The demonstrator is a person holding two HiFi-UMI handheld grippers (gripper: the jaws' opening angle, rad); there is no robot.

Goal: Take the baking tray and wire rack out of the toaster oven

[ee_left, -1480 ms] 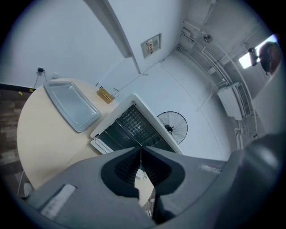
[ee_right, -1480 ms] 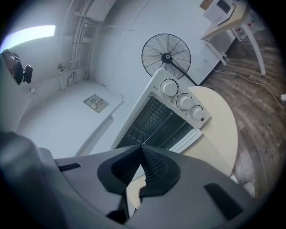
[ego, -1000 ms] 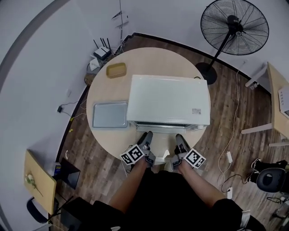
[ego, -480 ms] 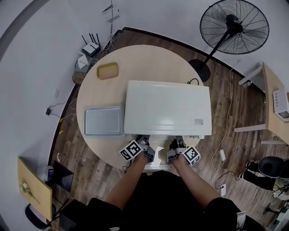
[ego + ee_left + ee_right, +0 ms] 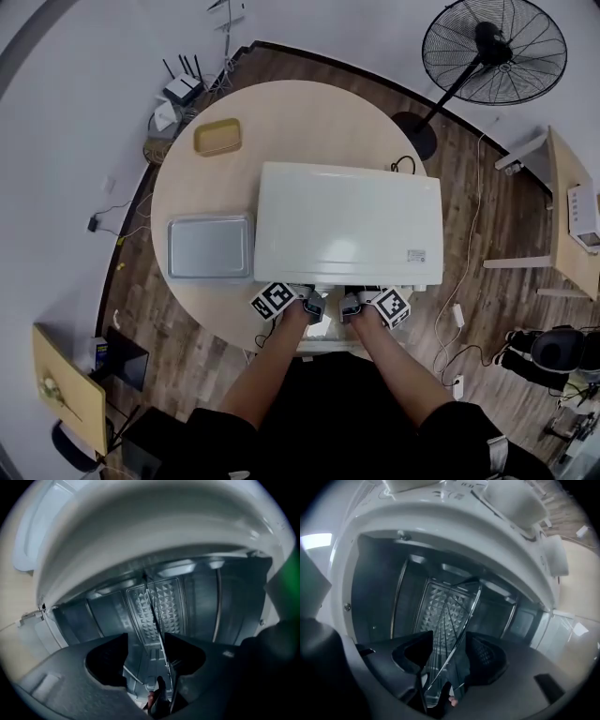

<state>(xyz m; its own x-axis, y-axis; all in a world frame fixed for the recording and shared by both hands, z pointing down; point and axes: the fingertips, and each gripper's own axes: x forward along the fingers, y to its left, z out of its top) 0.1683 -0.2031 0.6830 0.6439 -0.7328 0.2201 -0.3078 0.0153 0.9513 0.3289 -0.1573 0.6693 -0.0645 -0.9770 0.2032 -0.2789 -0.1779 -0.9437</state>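
Observation:
The white toaster oven [image 5: 347, 225] stands on the round table [image 5: 281, 112] with its open front toward me. The grey baking tray [image 5: 210, 247] lies on the table to the oven's left. Both grippers reach into the oven's mouth: left gripper [image 5: 314, 302], right gripper [image 5: 349, 302]. The wire rack [image 5: 154, 616] shows edge-on inside the dark cavity. Its front edge runs between the jaws of the left gripper [image 5: 146, 643], which have just been opening and do not press on it. The rack's chrome rim [image 5: 471, 613] likewise passes between the just-opened jaws of the right gripper [image 5: 450, 644].
A small yellow tray [image 5: 217, 137] sits at the table's far left. The oven's embossed back wall [image 5: 174, 605] and side rails bound the cavity. A standing fan [image 5: 492, 47] is on the floor at the back right, and cables lie round the table.
Both grippers have moved forward from the table's near edge to the oven's front and now reach into its opening. The tray on the table has not moved.

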